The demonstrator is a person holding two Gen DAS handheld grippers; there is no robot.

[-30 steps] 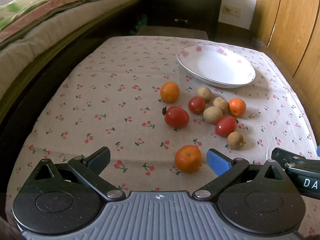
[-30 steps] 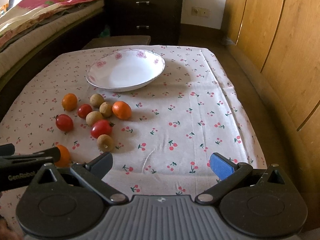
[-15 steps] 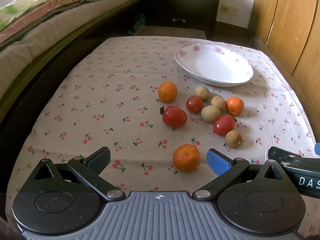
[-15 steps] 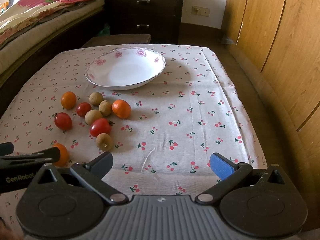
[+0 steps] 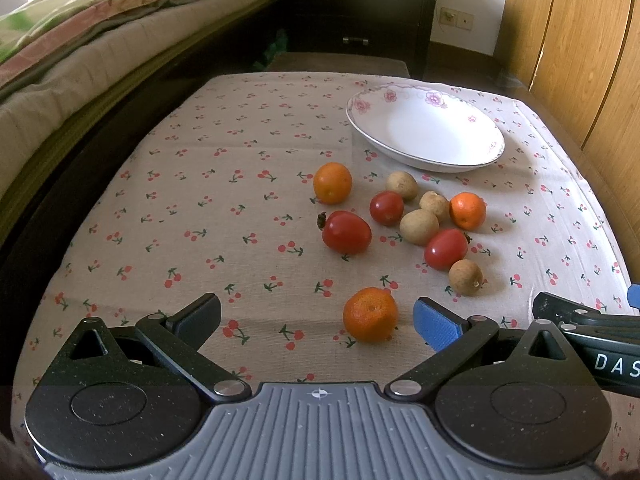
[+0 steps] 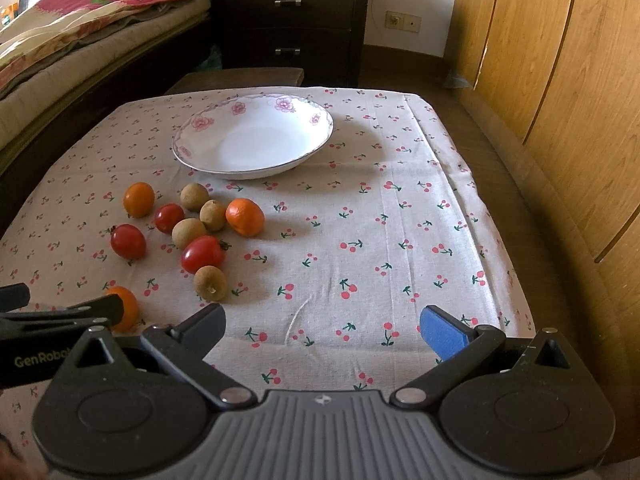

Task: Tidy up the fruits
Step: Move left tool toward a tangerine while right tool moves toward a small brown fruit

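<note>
Left tool wide open, empty; nearest orange sits on the desk just ahead, toward its right blue finger. Round, so no axis. Right tool also wide, farther away. Plate beyond, empty.

Cherry-print tablecloth, white floral bowl

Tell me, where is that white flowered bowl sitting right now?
The bowl sits empty on the cherry-print tablecloth at the far end, just beyond the cluster of fruit; nearest it is a small brown fruit.
</note>
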